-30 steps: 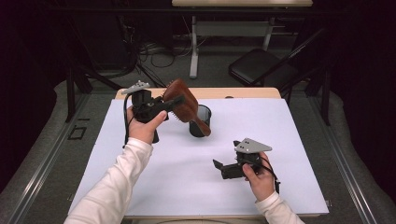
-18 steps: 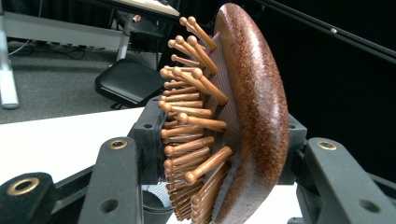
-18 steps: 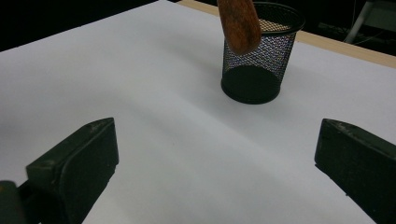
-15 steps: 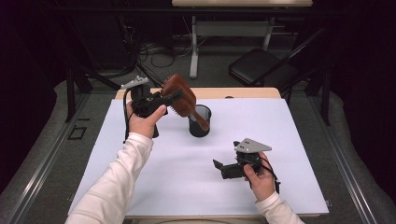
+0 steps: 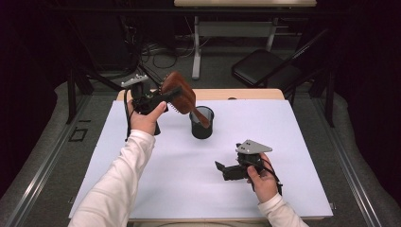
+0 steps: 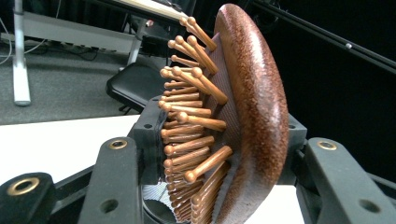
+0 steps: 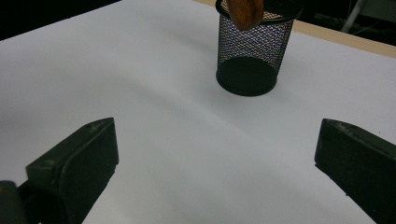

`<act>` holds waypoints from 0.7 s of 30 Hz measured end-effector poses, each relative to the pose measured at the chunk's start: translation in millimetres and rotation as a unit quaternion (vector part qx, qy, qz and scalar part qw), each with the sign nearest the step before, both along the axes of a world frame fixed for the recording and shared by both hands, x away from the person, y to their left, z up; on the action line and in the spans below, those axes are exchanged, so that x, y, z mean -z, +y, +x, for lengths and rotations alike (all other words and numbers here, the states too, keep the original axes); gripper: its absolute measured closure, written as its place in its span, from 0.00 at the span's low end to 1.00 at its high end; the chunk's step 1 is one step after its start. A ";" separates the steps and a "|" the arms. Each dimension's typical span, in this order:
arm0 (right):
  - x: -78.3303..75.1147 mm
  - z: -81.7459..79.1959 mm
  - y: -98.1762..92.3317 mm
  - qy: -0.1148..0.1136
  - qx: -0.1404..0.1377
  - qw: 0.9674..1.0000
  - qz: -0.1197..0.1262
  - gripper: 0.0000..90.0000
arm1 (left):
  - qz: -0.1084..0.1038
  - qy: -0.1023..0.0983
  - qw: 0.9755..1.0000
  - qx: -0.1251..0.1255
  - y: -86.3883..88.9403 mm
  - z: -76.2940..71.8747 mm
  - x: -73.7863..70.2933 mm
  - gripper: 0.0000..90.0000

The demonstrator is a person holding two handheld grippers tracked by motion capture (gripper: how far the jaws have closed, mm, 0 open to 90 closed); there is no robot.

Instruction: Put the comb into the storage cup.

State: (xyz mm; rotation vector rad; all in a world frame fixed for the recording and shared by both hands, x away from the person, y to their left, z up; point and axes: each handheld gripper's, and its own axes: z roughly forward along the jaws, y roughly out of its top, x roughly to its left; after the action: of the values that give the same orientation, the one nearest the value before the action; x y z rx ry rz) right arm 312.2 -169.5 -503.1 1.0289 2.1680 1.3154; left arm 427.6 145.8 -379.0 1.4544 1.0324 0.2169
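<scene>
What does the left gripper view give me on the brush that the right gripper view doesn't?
The left gripper view shows the wooden hairbrush head close up, clamped between that gripper's jaws, with its ball-tipped wooden bristles pointing left. The right gripper view shows the black mesh cup standing upright on the white table, the brush's handle tip at its rim, and the right gripper open with nothing between its jaws. Both show the brush and the white table.

A white sheet (image 5: 156, 189) covers the wooden table (image 5: 250, 93), whose bare edge shows at twelve o'clock. Beyond it, a black chair (image 5: 265, 68) stands at one o'clock on the grey carpet. At twelve, the white legs of another desk (image 5: 196, 47) rise, with loose cables (image 5: 156, 52) lying at eleven.
</scene>
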 end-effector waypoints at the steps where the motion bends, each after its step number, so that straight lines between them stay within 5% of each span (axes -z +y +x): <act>1: -0.1 -0.1 0.0 0.000 -0.001 1.000 0.000 0.00 | 0.001 -0.001 1.000 0.000 0.7 0.8 0.0 0.56; 21: 0.9 -0.6 -4.9 0.006 0.002 1.000 0.004 0.00 | -0.003 0.003 1.000 -0.021 0.0 13.5 -1.0 0.56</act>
State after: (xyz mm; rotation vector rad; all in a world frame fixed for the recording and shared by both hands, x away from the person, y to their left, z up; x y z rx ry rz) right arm 311.6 -174.5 -504.0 1.0478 2.1701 1.3207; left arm 441.2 145.8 -378.1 1.4303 1.0680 0.2394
